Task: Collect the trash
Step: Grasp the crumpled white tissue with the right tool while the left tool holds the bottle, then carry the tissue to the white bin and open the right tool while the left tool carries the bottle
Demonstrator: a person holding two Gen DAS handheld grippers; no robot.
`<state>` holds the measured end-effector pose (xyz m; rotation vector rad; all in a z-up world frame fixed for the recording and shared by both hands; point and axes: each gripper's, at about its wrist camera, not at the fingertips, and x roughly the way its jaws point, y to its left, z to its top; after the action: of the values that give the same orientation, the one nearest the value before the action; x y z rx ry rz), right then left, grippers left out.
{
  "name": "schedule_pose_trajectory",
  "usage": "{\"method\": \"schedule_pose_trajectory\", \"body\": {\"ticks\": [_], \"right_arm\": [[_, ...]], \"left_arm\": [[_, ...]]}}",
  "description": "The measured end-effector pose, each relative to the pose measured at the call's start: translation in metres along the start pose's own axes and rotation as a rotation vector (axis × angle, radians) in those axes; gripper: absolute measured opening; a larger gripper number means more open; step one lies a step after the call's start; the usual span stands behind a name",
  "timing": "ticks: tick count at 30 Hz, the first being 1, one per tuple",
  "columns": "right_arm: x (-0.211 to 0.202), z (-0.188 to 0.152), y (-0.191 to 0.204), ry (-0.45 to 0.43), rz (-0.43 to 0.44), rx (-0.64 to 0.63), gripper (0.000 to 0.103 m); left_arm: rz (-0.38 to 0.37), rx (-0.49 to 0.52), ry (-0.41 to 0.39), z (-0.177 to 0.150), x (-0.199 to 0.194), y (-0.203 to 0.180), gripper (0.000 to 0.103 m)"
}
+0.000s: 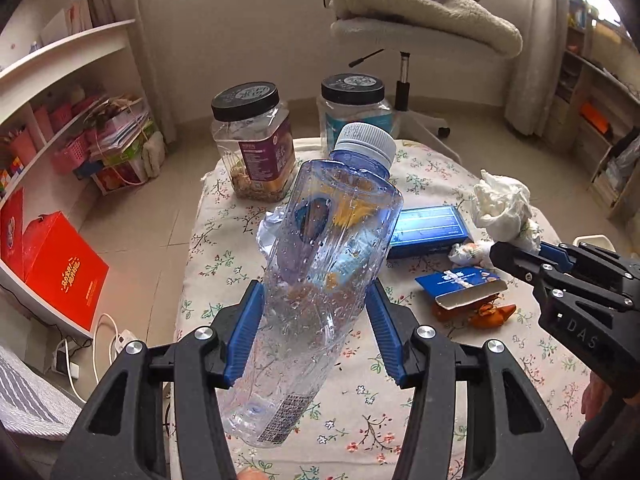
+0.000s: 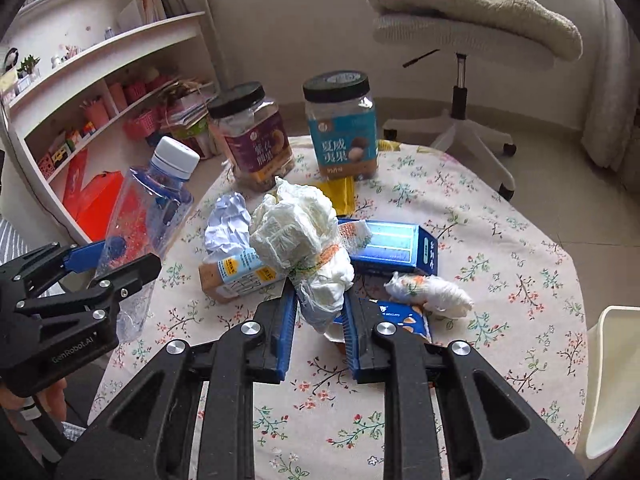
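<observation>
A round bench (image 2: 500,240) covered with a floral cloth is shown in a room with white shelving at the left and a swivel chair (image 2: 460,28) at the far side. Two black-lidded jars (image 2: 340,128) are placed at the far edge of the bench. An empty clear plastic bottle (image 1: 320,264) is gripped between the blue pads of the left claw (image 1: 316,332), tilted and raised off the bench. A crumpled white tissue wad (image 2: 304,248) is clamped in the narrowed right claw (image 2: 320,320), also lifted. Left on the bench are a blue box (image 2: 392,248), a crumpled paper ball (image 2: 226,224), a small carton (image 2: 236,276) and a second tissue wad (image 2: 428,292) near the right claw.
</observation>
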<state>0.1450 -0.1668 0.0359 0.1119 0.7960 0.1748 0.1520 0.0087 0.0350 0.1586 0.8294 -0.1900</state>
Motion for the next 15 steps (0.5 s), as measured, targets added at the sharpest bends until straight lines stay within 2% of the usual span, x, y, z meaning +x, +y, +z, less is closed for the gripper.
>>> {"method": "schedule_pose_trajectory", "body": {"ticks": [9, 15], "right_arm": [[-0.025, 0.0, -0.015, -0.12, -0.083, 0.014, 0.02], [-0.038, -0.002, -0.029, -0.157, -0.131, 0.041, 0.021]], "left_arm": [[0.032, -0.056, -0.108, 0.005, -0.008, -0.028, 0.053], [0.029, -0.101, -0.157, 0.015, -0.012, -0.044, 0.053]]}}
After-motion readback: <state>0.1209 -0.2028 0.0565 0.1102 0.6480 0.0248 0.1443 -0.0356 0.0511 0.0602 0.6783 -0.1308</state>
